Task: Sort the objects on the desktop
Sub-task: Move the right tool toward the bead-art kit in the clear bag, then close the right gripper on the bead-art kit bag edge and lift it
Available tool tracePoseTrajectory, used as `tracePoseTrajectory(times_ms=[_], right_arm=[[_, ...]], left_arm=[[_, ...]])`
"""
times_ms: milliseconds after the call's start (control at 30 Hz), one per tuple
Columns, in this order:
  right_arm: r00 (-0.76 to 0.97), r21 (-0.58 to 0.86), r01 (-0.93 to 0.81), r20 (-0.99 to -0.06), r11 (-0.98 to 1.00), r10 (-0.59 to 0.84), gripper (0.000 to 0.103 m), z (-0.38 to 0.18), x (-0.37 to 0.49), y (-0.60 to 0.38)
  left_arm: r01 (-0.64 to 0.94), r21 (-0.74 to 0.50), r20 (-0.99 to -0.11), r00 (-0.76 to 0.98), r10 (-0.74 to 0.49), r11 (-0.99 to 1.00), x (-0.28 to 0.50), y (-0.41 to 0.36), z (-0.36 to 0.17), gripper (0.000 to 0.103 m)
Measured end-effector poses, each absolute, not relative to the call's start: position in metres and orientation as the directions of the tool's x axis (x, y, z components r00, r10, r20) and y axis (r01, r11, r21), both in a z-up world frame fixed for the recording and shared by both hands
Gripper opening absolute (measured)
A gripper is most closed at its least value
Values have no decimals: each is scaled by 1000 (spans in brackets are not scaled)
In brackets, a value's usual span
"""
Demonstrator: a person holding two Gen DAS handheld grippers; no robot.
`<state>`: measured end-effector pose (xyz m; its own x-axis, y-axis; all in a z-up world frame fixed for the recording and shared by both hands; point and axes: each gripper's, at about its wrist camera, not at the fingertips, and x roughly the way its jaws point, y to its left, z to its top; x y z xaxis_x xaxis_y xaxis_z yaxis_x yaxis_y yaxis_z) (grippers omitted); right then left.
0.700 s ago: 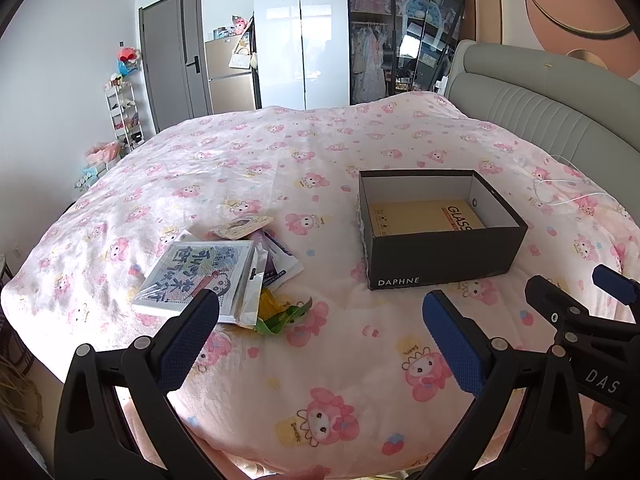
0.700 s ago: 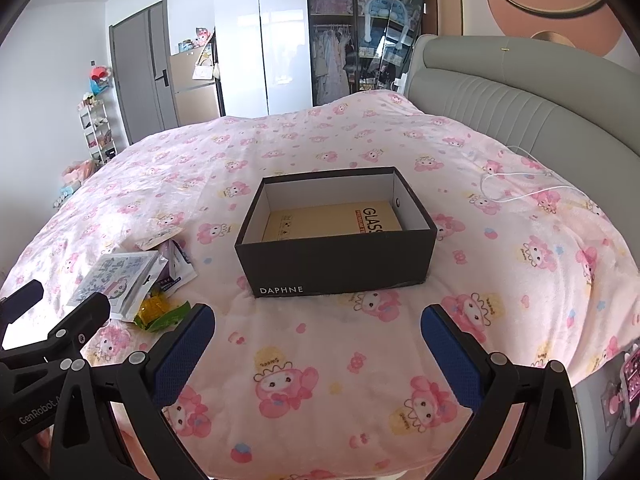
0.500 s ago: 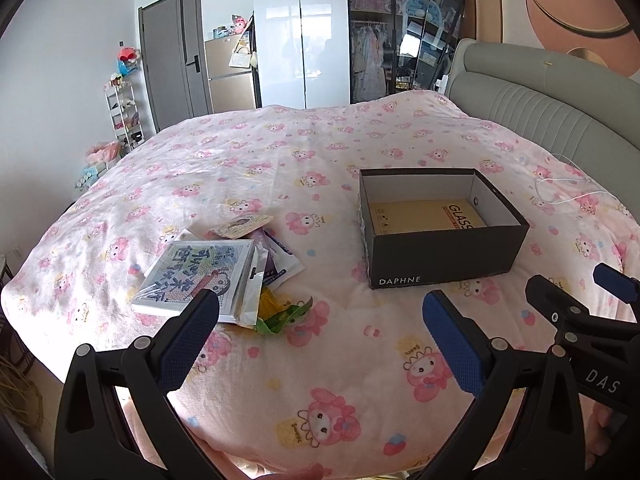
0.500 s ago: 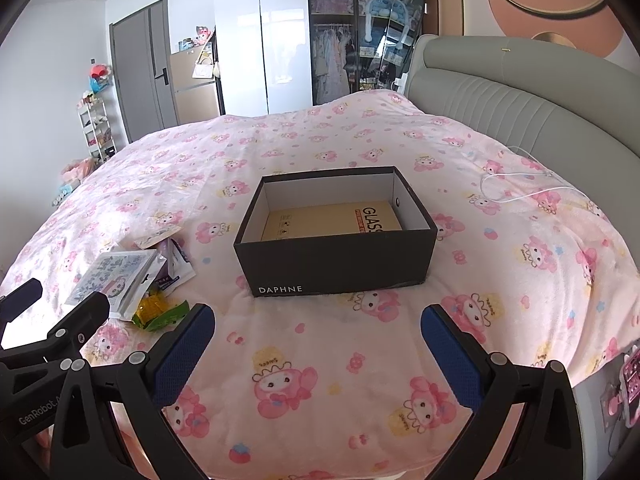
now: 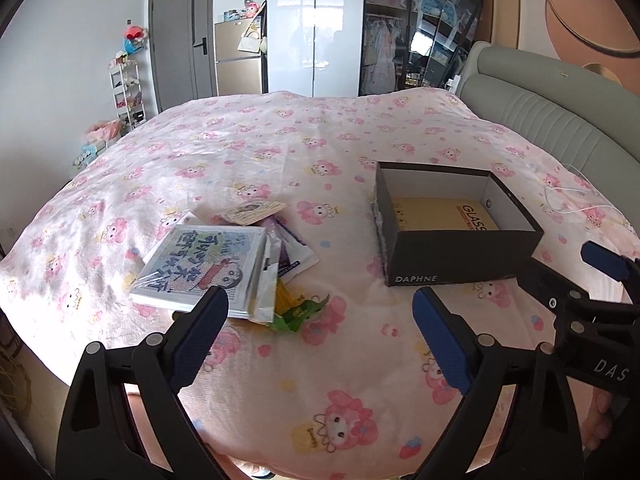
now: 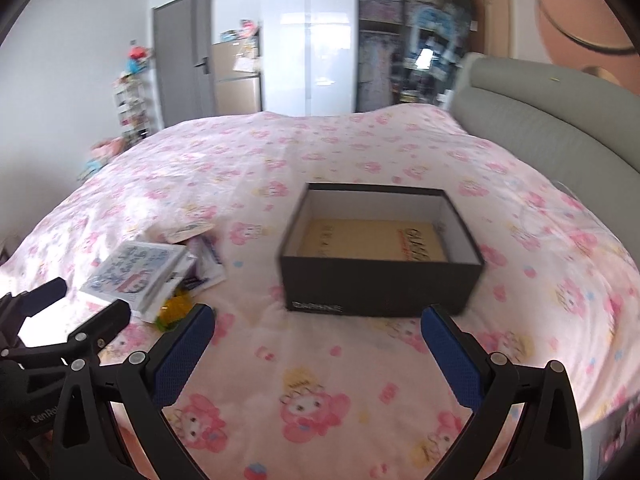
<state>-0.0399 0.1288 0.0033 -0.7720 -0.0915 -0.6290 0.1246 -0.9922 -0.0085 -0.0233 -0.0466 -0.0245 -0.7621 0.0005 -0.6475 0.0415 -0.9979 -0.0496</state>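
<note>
The desktop objects [image 5: 224,264] lie in a small loose pile on the pink bedspread [image 5: 280,152] of the bed, to the left of an open black shoe box [image 5: 456,232] marked DAPHNE, with a bare strip of cloth between pile and box. In the left wrist view, the pile has on top a flat printed packet in clear wrap [image 5: 200,268], under its right edge some thin white and purple sachets [image 5: 292,252], behind it a small beige card [image 5: 252,210], and at the front a yellow and green crinkled wrapper [image 5: 296,308]. The left gripper [image 5: 320,328] hovers above the near part of the bed with its fingers wide apart and nothing between them; its left finger tip [image 5: 204,320] is seen just over the near edge of the printed packet. The box already holds a flat yellow sheet [image 5: 440,216] on its floor. The right gripper [image 5: 600,276] shows at the right edge. In the right wrist view, which is blurred, the right gripper [image 6: 318,344] is also wide and empty, and it looks straight at the front wall of the box [image 6: 380,248], while the pile [image 6: 156,276] sits to the left behind the left gripper [image 6: 80,320]. I judge that the step in hand is the first pick from the pile. To do it well, the left gripper should probably come low and take the packet by its near edge, because the packet is flat and the soft bedspread will sink under pressure. The wrap looks slippery, so a firm closing is needed, and the sachets below may come along with it.
</note>
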Motion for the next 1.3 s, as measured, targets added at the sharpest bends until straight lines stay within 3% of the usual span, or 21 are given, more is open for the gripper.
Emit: tracePoseTrajectory(times_ms=[133, 400, 633, 700, 800, 1133, 1300], right_arm=[[-748, 8, 254, -633, -967, -201, 103, -2, -57, 96], [-648, 27, 388, -703, -921, -293, 98, -39, -100, 25], [-600, 17, 421, -745, -907, -292, 93, -60, -123, -20], [-582, 17, 429, -759, -903, -290, 84, -67, -130, -30], [-557, 17, 438, -780, -899, -286, 77, -77, -139, -42], [-476, 75, 408, -833, -910, -282, 76, -110, -170, -66], [-417, 145, 372, -856, -917, -305, 76, -128, -184, -71]], left_arm=[[104, -89, -665, -747, -19, -991, -27, -81, -36, 92], [228, -125, -721, -689, -69, -966, -40, -152, -71, 75], [284, -130, -742, -664, -97, -950, -55, -195, -88, 75], [294, -135, -747, -657, -98, -946, -60, -204, -92, 75], [312, -148, -756, -647, -96, -939, -70, -215, -98, 75], [380, -152, -773, -621, -130, -912, -110, -261, -124, 86], [423, -161, -803, -581, -131, -892, -134, -285, -148, 87]])
